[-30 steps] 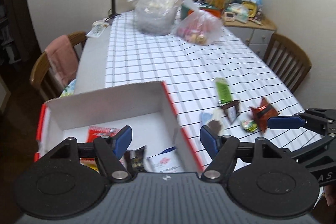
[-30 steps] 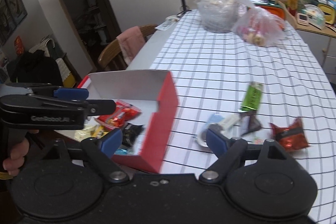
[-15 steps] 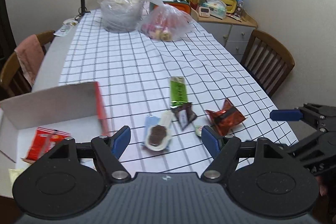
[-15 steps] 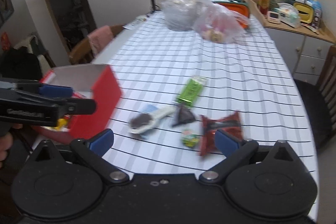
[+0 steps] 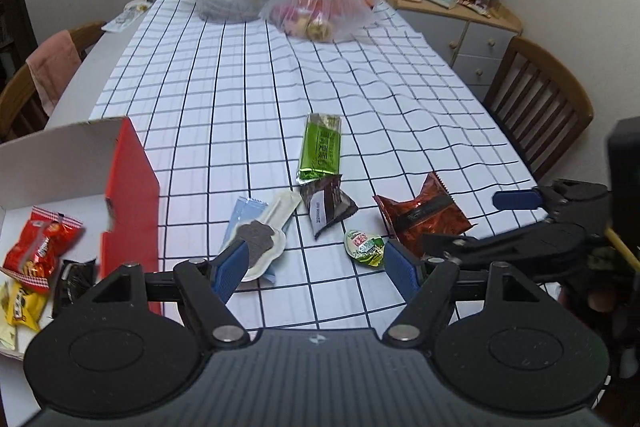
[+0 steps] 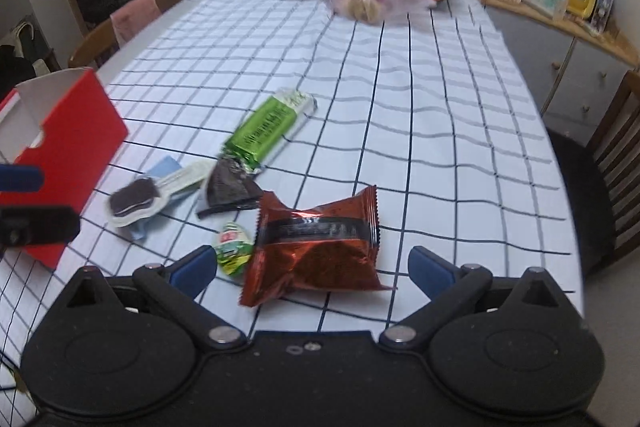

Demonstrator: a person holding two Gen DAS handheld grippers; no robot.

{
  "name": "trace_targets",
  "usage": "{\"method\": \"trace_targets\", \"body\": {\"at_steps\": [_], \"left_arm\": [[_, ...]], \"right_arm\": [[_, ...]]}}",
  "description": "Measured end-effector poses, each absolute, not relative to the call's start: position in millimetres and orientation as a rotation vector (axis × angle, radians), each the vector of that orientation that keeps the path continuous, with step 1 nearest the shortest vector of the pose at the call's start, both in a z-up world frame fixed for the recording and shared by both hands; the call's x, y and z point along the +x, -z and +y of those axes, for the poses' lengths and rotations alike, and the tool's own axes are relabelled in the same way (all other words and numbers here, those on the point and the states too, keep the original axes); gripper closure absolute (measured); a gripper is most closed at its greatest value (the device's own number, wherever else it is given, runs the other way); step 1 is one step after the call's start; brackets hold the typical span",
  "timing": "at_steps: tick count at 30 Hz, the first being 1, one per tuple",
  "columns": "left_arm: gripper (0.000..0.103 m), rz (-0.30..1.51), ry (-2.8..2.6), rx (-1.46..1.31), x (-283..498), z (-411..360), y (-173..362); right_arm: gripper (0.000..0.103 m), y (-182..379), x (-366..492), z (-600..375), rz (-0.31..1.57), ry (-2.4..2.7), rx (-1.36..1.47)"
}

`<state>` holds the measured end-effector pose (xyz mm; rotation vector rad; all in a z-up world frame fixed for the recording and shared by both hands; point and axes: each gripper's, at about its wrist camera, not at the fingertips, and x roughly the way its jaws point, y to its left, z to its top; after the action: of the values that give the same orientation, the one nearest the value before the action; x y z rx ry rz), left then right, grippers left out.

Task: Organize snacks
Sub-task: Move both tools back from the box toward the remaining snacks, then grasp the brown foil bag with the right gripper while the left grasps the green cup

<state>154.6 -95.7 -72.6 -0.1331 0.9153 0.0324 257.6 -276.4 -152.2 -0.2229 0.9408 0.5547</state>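
Note:
Loose snacks lie on the checked tablecloth (image 5: 240, 75): a green bar (image 5: 321, 147), a dark triangular packet (image 5: 327, 203), a red foil packet (image 5: 420, 214), a small green round sweet (image 5: 365, 243), and a white cookie pack (image 5: 264, 238) over a pale blue wrapper (image 5: 245, 211). A red box (image 5: 130, 183) at the left holds several snacks. My left gripper (image 5: 316, 269) is open and empty, just before the cookie pack and the sweet. My right gripper (image 6: 312, 273) is open and empty, its fingers either side of the red foil packet (image 6: 316, 239).
Two clear plastic bags (image 5: 320, 3) and a lamp stand at the table's far end. A sideboard (image 5: 452, 15) with clutter is at the back right. Wooden chairs (image 5: 540, 99) stand at both sides. The table's near edge runs just under the grippers.
Both grippers have swung right from the red box to the loose snacks. The right gripper has closed in on the red foil packet. Both stay open.

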Motion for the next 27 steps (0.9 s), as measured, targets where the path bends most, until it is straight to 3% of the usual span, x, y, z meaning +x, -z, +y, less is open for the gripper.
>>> {"method": "trace_targets", "body": {"at_steps": [8, 14, 23, 24, 27], "left_arm": [[0.029, 0.965, -0.046, -0.11, 171.9, -111.0, 91.1], [0.029, 1.003, -0.03, -0.074, 187.4, -123.6, 106.5], [0.029, 1.071, -0.019, -0.087, 208.7, -130.0, 123.9], [0.029, 1.079, -0.021, -0.096, 211.1, -129.7, 125.7], [0.029, 1.106, -0.029, -0.116, 219.6, -129.9, 131.5]], "right_arm": [[0.001, 173.6, 282.7, -271.5, 1.001, -0.565, -0.195], [0.008, 180.0, 289.2, -270.0, 1.02, -0.587, -0.2], [0.031, 174.9, 292.4, -280.6, 1.026, -0.657, -0.187], [0.038, 174.6, 292.5, -282.7, 1.025, -0.659, -0.192], [0.042, 174.1, 293.9, -292.0, 1.021, -0.656, -0.189]]}}
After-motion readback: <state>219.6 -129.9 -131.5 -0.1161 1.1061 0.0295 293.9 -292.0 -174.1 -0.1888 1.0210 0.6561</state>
